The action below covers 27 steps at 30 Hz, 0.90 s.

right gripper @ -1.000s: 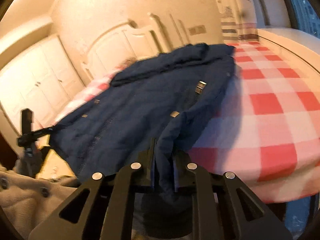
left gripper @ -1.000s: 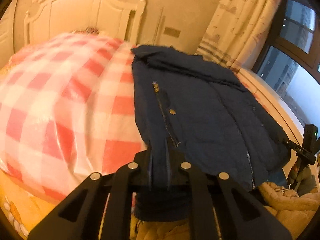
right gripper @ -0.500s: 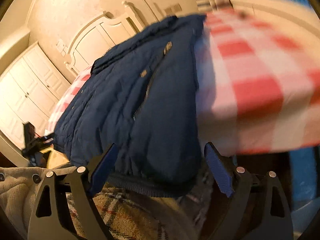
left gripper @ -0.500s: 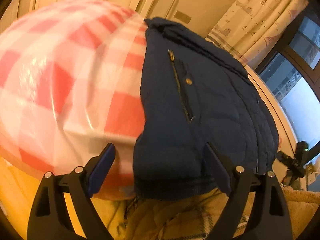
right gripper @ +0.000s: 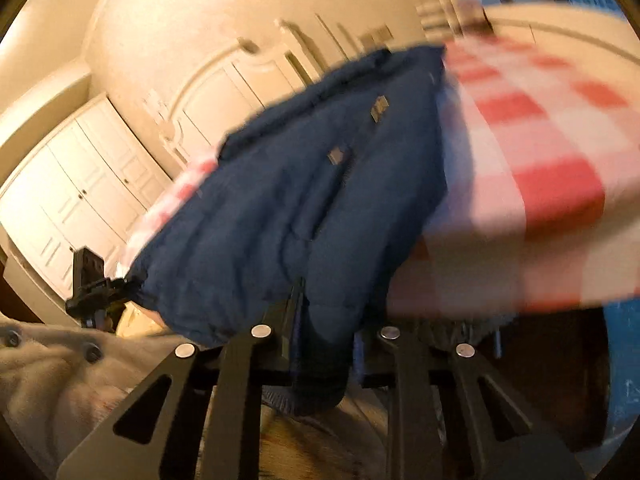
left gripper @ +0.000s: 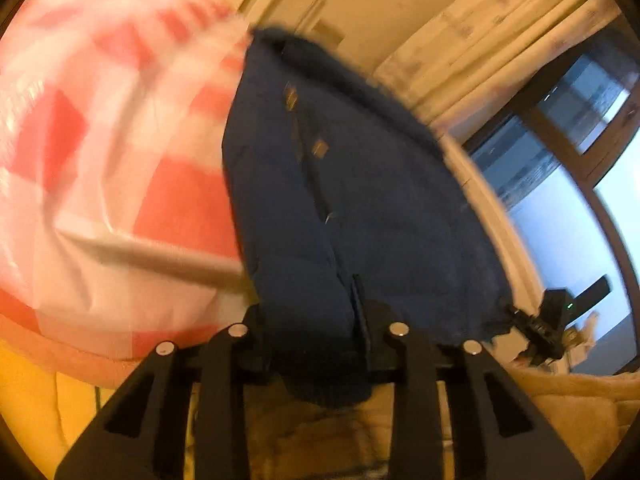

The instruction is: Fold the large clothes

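Observation:
A navy quilted jacket (left gripper: 352, 184) lies on a bed with a red-and-white checked sheet (left gripper: 100, 152), its hem hanging over the near edge. My left gripper (left gripper: 316, 320) is shut on the jacket's hem at its left corner. My right gripper (right gripper: 326, 320) is shut on the jacket (right gripper: 288, 200) at the hem's right corner. Each gripper shows in the other's view: the right one in the left wrist view (left gripper: 556, 320), the left one in the right wrist view (right gripper: 92, 288). Both views are motion-blurred.
A white headboard (right gripper: 224, 92) and wardrobe doors (right gripper: 76, 200) stand behind the bed. A curtain (left gripper: 480, 40) and dark window (left gripper: 568, 168) are to the right. A beige coat (right gripper: 48, 380) lies below the bed's near edge.
One second ago both grippers were shut on the hem. Half a second ago both were open with the hem lying free. Now both are shut on the hem again.

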Tool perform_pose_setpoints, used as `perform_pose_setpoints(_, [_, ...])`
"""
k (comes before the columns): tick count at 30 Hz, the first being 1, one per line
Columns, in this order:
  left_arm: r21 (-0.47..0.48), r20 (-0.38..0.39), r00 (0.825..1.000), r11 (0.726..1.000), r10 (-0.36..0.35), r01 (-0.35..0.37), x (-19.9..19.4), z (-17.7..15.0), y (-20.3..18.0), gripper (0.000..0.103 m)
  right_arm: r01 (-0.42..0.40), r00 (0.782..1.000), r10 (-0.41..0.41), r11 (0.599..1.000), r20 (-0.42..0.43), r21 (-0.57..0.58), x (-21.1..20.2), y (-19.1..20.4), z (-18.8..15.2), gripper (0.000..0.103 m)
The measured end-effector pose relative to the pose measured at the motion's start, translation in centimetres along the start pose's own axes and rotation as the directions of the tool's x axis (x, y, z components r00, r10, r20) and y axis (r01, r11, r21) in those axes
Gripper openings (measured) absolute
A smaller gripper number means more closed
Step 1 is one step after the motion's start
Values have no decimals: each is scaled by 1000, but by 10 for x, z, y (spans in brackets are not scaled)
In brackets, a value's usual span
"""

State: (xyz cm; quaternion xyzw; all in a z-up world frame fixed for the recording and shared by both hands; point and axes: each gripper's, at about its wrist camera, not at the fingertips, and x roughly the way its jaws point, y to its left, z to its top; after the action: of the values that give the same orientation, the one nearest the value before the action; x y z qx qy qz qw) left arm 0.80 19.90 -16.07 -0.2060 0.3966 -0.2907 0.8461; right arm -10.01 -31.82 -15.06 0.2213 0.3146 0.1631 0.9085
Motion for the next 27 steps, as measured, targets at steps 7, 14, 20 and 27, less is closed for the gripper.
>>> perform_pose_setpoints(7, [104,155,983,991,-96,80,-50,23,-50,23,-53,979,51,999,196,2,-50,23,33,19])
perform_pose_setpoints(14, [176,264,932,962,-249,208,-118,23,-79,20,-124,941,144,989,307,-82,-106,56,52,19])
perform_pose_setpoints(20, [205,354,836,907,-419,368,-173,34,-83,20,-148,887,228,964,401,-221,-159,98,73,19])
perform_pose_setpoints(27, [175,372,848,926,-377,335,-144,102,-95,24,-91,908,165,975,386,-202,-117,98,150,19])
